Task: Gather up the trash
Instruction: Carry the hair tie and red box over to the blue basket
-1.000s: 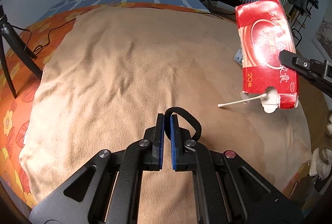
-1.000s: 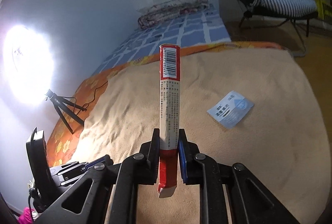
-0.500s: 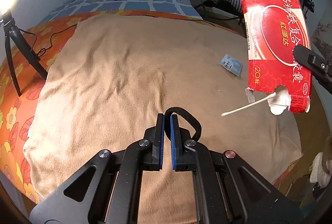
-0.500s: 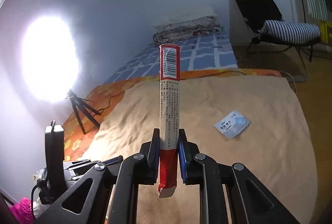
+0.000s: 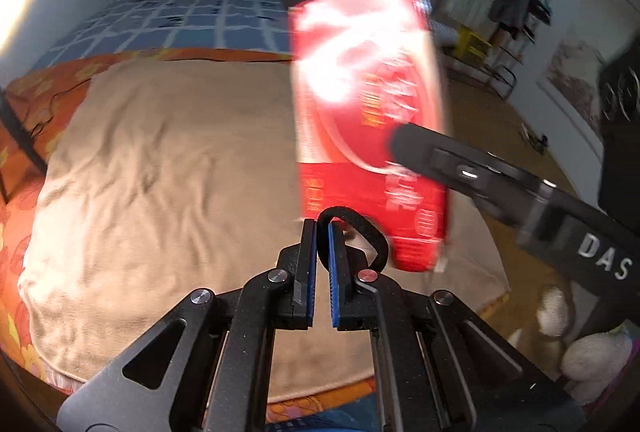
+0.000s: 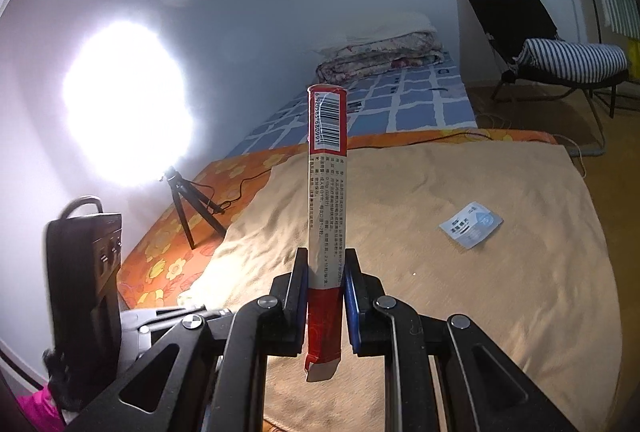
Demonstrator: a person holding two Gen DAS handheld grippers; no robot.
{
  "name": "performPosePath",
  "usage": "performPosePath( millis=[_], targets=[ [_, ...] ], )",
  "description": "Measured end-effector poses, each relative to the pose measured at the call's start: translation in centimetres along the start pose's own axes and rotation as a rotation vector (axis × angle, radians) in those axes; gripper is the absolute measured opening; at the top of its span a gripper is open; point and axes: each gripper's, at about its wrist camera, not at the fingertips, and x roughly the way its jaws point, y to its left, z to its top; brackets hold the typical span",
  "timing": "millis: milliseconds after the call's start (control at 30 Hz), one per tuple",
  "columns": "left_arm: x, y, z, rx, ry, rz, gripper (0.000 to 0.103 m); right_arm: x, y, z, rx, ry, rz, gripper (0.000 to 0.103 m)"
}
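My left gripper (image 5: 322, 232) is shut on a black hair tie (image 5: 370, 232), whose loop sticks out to the right of the fingertips. My right gripper (image 6: 325, 264) is shut on a flat red medicine box (image 6: 326, 199) and holds it upright above the tan blanket (image 6: 500, 272). In the left wrist view the red box (image 5: 368, 111) is blurred and hangs just beyond the left fingertips, with the right gripper's finger (image 5: 460, 159) across it. A small blue-white sachet (image 6: 471, 224) lies on the blanket to the right.
The blanket (image 5: 160, 171) covers an orange flowered sheet (image 6: 168, 256) on a bed. A bright lamp on a tripod (image 6: 188, 207) stands at the left. Folded bedding (image 6: 380, 55) lies at the bed's far end. A black chair (image 6: 540, 43) stands at the right. Plush toys (image 5: 580, 352) lie on the floor.
The red box in my right gripper has swung left across the left wrist view, close to the left fingertips. The cotton swab seen by the box earlier no longer shows. Both grips are unchanged.
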Motion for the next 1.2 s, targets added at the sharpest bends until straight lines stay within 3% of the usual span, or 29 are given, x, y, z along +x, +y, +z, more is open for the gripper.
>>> performPosePath(
  millis=[267,600,867,1200],
  targets=[
    [1.3,-1.2,-1.7,0.037,0.062,0.053,0.003,-1.3,-0.2,-0.1,0.006,-0.021,-0.012,0.014],
    [-2.1,-1.5,-1.2,-0.002,-0.02,0.021,0.003,-3.2,0.4,-1.4,0.003,-0.013,-0.006,0.014],
    [1.7,-2.6,-3.2,0.04,0.104,0.041,0.003,-4.2,0.5,-1.8,0.016,-0.027,-0.009,0.014],
    [0.1,-2.8,-4.6,0.072,0.081,0.085,0.003,-5.6,0.2,-2.5,0.025,-0.033,-0.017,0.014]
  ],
)
